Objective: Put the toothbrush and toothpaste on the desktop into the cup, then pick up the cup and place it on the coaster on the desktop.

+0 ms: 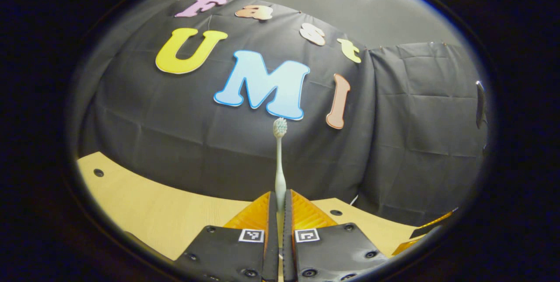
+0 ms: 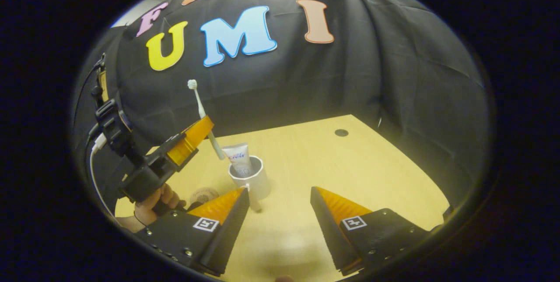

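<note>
The left gripper (image 1: 280,205) is clamped on the handle of the toothbrush (image 1: 279,159), both fingers pressing it, with the bristle head standing up and away from the jaws; in the right gripper view the same gripper (image 2: 199,135) carries the brush (image 2: 202,113) tilted, its lower end hanging just above and to the left of the white cup (image 2: 251,177). The toothpaste tube (image 2: 237,158) already stands in that cup, leaning at the rim. The right gripper (image 2: 280,205) waits with its jaws wide apart and empty, low over the wooden desktop (image 2: 350,163) near the cup. A round coaster (image 2: 204,194) seems to lie left of the cup, partly hidden. The step in hand looks to be dropping the brush in: the handle end should be brought over the open part of the mouth beside the tube, lowered until it is well inside, and only then released, so the light cup is not tipped or nudged.
</note>
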Available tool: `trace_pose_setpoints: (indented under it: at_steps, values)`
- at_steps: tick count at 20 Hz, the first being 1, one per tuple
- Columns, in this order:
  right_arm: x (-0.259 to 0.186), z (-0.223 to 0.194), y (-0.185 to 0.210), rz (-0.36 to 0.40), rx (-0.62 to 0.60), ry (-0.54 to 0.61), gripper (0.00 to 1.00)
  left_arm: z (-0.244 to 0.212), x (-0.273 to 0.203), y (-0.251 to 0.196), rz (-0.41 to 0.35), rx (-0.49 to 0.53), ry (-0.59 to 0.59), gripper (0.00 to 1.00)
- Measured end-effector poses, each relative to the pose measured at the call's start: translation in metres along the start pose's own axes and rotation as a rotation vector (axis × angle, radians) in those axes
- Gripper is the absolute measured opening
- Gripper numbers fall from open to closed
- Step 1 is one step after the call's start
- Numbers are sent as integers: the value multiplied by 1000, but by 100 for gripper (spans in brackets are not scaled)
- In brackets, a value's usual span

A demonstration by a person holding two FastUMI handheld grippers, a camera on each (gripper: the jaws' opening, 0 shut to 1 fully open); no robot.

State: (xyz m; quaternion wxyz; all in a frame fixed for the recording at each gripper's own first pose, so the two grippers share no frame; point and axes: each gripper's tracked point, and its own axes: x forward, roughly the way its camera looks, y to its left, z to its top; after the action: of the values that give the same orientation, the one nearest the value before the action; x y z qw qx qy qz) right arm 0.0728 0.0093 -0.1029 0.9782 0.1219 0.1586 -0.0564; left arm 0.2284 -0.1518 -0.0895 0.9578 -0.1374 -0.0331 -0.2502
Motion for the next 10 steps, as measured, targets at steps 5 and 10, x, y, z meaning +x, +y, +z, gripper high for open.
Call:
trace_pose_setpoints:
  at_steps: [5,10]
  values:
    - [-5,-6,-5,-16,34,29,87,-33,16,-8,-21,-16,61,11]
    - [-4,-1,-4,-16,55,20,86,-42,18,-16,-38,-13,70,10]
